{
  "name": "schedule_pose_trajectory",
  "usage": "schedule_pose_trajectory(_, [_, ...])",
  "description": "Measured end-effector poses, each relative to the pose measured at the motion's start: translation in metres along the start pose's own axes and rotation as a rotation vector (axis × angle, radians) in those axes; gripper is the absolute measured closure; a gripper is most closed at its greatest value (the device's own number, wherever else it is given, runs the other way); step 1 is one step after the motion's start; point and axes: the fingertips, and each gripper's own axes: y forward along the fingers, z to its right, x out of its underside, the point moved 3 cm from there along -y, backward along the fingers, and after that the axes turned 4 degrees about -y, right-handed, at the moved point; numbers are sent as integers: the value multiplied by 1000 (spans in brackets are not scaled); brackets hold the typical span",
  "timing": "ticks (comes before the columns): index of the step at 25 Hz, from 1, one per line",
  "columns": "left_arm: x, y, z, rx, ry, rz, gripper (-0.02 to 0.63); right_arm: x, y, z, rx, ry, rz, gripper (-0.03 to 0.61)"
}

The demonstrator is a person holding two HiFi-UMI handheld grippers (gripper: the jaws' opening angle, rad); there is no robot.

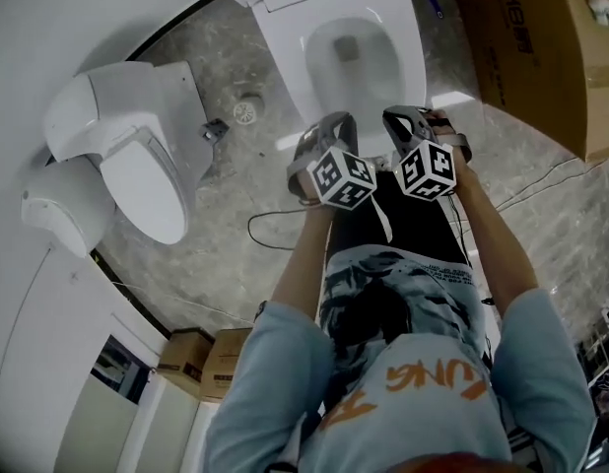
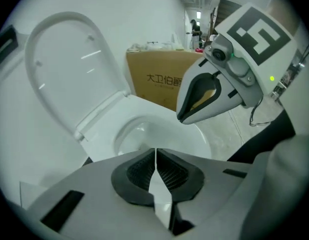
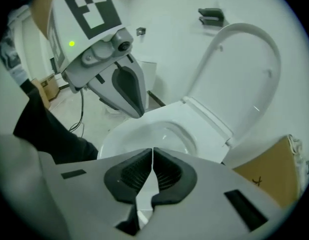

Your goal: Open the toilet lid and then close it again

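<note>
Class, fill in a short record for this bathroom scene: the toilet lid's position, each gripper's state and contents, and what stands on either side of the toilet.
Toilet lid: raised upright, leaving the bowl uncovered
Left gripper: fingers together, nothing between them, touching nothing
Right gripper: fingers together, nothing between them, touching nothing
Gripper position: side by side by the bowl's front
One side of toilet: cardboard box
Other side: second toilet, lid down
Floor: drain between the two toilets
</note>
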Motion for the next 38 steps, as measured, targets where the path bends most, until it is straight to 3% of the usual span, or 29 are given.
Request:
schedule_pose_trajectory(9, [-79, -81, -117, -204, -143, 222, 580, -66, -59, 115, 253, 183, 97, 564])
schedule_pose_trajectory(14, [-146, -126, -203, -315, -125, 355, 578, -123, -92, 208, 406, 199, 181, 547])
schedule_pose_trajectory(20, [-227, -190, -277, -398, -44, 469, 578, -195, -130, 293, 504, 137, 251, 522])
schedule_pose_trajectory(24, [-268, -212, -313, -408, 25, 502, 578, -241, -146, 341, 516, 101, 296, 489])
schedule_pose_trajectory(28, [-305, -236, -350, -427, 86, 543, 575, -291, -164, 379, 515, 10, 325, 402])
schedule_pose_trajectory(29, [-315, -238, -359, -426, 109, 542, 550, -302, -170, 392, 532, -8, 330, 393])
schedule_pose_trajectory(31, [-333, -237, -378, -414, 154, 528, 420, -324, -178, 417, 576, -52, 335, 383])
schedule_pose_trajectory(34, [-350, -225, -402, -379, 199, 494, 394, -350, -181, 445, 605, -133, 316, 380])
schedule_pose_trajectory(38, [-359, -208, -418, -319, 201, 465, 397, -362, -167, 467, 581, -225, 235, 371])
